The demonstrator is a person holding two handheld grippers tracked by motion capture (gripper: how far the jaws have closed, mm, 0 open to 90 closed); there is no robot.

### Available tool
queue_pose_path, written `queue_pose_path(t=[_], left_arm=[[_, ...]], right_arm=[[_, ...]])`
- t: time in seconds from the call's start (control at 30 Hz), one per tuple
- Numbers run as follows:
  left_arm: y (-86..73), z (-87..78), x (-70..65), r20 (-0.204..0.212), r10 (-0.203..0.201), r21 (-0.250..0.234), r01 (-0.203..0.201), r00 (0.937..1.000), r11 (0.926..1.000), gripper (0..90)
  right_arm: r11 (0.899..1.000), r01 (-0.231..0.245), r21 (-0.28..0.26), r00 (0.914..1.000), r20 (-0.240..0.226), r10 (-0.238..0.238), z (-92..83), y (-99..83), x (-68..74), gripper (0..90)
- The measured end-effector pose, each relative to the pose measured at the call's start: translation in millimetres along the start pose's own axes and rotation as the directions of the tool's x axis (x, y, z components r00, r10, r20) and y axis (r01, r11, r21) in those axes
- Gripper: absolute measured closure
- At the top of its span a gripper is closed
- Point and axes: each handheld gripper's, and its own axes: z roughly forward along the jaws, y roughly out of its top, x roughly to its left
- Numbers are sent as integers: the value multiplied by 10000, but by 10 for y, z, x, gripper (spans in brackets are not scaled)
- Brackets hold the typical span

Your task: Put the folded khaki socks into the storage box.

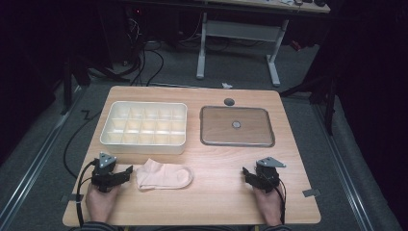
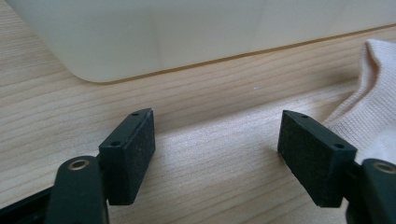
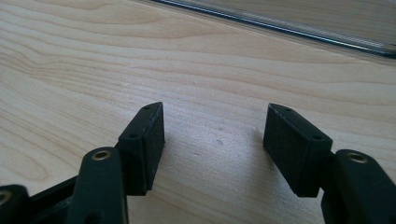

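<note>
A pale pink sock lies flat near the front of the wooden table, left of centre. My left gripper rests on the table just left of the sock, with its jaws pointing toward it. In the left gripper view that gripper is open with bare wood between its pads, and the sock lies beside the right pad. My right gripper rests at the front right, apart from the sock. In the right gripper view it is open over bare wood.
A cream compartment box stands behind the sock; its wall rises ahead of the left jaws. A shallow grey-rimmed tray holding a small round object sits at the back right, its edge ahead of the right jaws.
</note>
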Motion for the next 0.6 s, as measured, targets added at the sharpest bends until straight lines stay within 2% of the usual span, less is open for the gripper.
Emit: queue_pose_path(t=[0.3, 0.4, 0.47, 0.6], left_arm=[[2, 6, -15, -102, 121, 39, -121, 9999, 9999, 276], [1, 2, -5, -67, 14, -6, -14, 10000, 10000, 286], [-1, -5, 29, 147, -153, -70, 154, 9998, 9999, 290], [-2, -9, 39, 213, -215, -98, 217, 9995, 9997, 290]], right_arm=[[10000, 68, -30, 9999, -93, -69, -6, -2, 2, 423], [10000, 50, -50, 10000, -25, -50, -17, -14, 5, 425], [10000, -13, -48, 10000, -5, 13, -23, -19, 8, 430], [10000, -56, -49, 10000, 62, 57, -22, -17, 16, 431]])
